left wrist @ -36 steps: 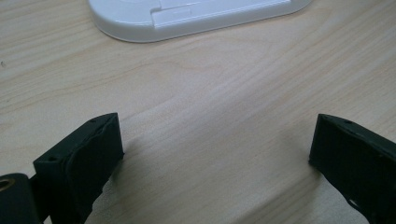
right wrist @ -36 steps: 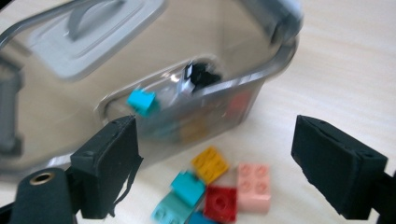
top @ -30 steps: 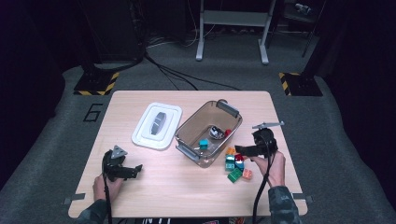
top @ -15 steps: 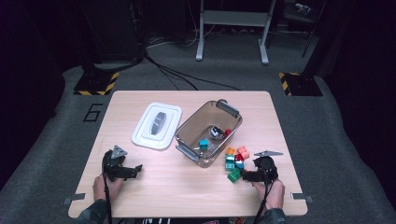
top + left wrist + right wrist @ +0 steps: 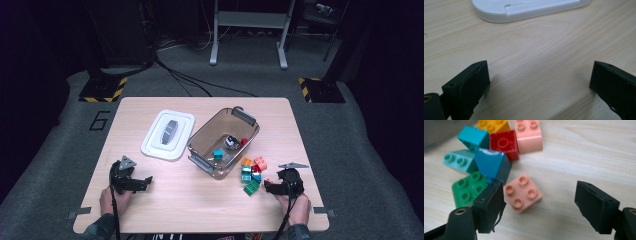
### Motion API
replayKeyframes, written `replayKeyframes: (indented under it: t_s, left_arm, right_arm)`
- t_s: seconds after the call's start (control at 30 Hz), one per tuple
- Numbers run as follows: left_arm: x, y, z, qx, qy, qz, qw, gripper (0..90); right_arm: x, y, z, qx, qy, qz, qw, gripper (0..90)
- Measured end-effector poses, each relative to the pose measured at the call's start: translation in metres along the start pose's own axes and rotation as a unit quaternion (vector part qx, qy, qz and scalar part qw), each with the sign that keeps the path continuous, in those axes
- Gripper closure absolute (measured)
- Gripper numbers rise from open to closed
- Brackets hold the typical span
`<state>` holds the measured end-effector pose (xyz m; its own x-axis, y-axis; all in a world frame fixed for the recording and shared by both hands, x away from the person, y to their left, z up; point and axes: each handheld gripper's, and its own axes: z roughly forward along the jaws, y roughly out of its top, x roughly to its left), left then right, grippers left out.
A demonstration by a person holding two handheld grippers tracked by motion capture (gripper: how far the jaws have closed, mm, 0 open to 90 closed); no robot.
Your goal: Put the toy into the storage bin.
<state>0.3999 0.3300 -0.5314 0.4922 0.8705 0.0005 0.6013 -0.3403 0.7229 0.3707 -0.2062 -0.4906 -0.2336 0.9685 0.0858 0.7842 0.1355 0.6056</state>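
Note:
A pile of toy bricks (image 5: 251, 175) lies on the table (image 5: 200, 210) in front of a clear bin (image 5: 248, 120). In the right gripper view a small pink brick (image 5: 522, 192) lies flat between the jaws of my right gripper (image 5: 539, 205). The left jaw is at the brick's corner and the right jaw stands well apart from it. These jaws have just been closing and do not press on the brick. A blue brick (image 5: 491, 165), a green one (image 5: 465, 188) and a red one (image 5: 504, 145) crowd just beyond. My left gripper (image 5: 539, 82) rests open over bare wood.
The bin holds a teal brick (image 5: 218, 154), a small red piece (image 5: 243, 142) and a white-and-black thing (image 5: 230, 142). A white lid (image 5: 168, 134) lies to the bin's left, just ahead of the left gripper (image 5: 147, 180). The right gripper (image 5: 267, 186) is low near the table's front right.
The right gripper has come down from above the pile to the table on its near side, and its jaws have narrowed. The left hand has stayed put.

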Motion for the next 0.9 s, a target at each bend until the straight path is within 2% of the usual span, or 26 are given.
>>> replayKeyframes:
  t_s: [0.1, 0.2, 0.3, 0.37, 0.4, 0.6, 0.7, 0.73, 0.77, 0.83, 0.9]
  left_arm:
    - [0.000, 0.000, 0.000, 0.000, 0.000, 0.000, 1.0000, 2.5]
    - [0.000, 0.000, 0.000, 0.000, 0.001, 0.000, 1.0000, 2.5]
    - [0.000, 0.000, 0.000, 0.000, 0.000, 0.000, 1.0000, 2.5]
    - [0.000, 0.000, 0.000, 0.002, 0.000, 0.003, 1.0000, 2.5]
    - [0.000, 0.000, 0.000, 0.000, 0.000, 0.000, 1.0000, 2.5]
    - [0.000, 0.000, 0.000, 0.000, 0.000, 0.000, 1.0000, 2.5]
    - [0.000, 0.000, 0.000, 0.000, 0.000, 0.000, 1.0000, 2.5]
    - [0.000, 0.000, 0.000, -0.001, 0.001, 0.000, 1.0000, 2.5]
    - [0.000, 0.000, 0.000, 0.000, 0.000, 0.000, 1.0000, 2.5]
    - [0.000, 0.000, 0.000, 0.000, 0.001, 0.000, 1.0000, 2.5]
    - [0.000, 0.000, 0.000, 0.000, 0.000, 0.000, 1.0000, 2.5]
  right_arm:
    - [0.002, 0.005, 0.005, -0.003, -0.002, 0.008, 1.0000, 22.3]
    - [0.003, 0.011, 0.014, -0.008, -0.014, 0.031, 0.9994, 22.2]
    - [0.002, 0.012, 0.018, -0.007, -0.014, 0.029, 0.9994, 23.0]
    - [0.003, 0.012, 0.020, 0.002, -0.015, 0.038, 0.9991, 24.0]
    - [0.004, 0.010, 0.020, 0.011, -0.018, 0.033, 0.9992, 25.1]
    - [0.003, 0.003, 0.016, 0.024, -0.023, 0.019, 0.9993, 27.2]
    - [-0.001, -0.003, 0.011, 0.027, -0.025, 0.017, 0.9992, 36.4]
    - [-0.004, -0.005, 0.009, 0.025, -0.024, 0.016, 0.9993, 44.2]
    - [-0.004, -0.005, 0.009, 0.025, -0.024, 0.016, 0.9993, 44.2]
    - [-0.006, -0.006, 0.008, 0.026, -0.018, 0.017, 0.9993, 51.9]
    - [-0.007, -0.006, 0.009, 0.025, -0.016, 0.007, 0.9995, 52.8]
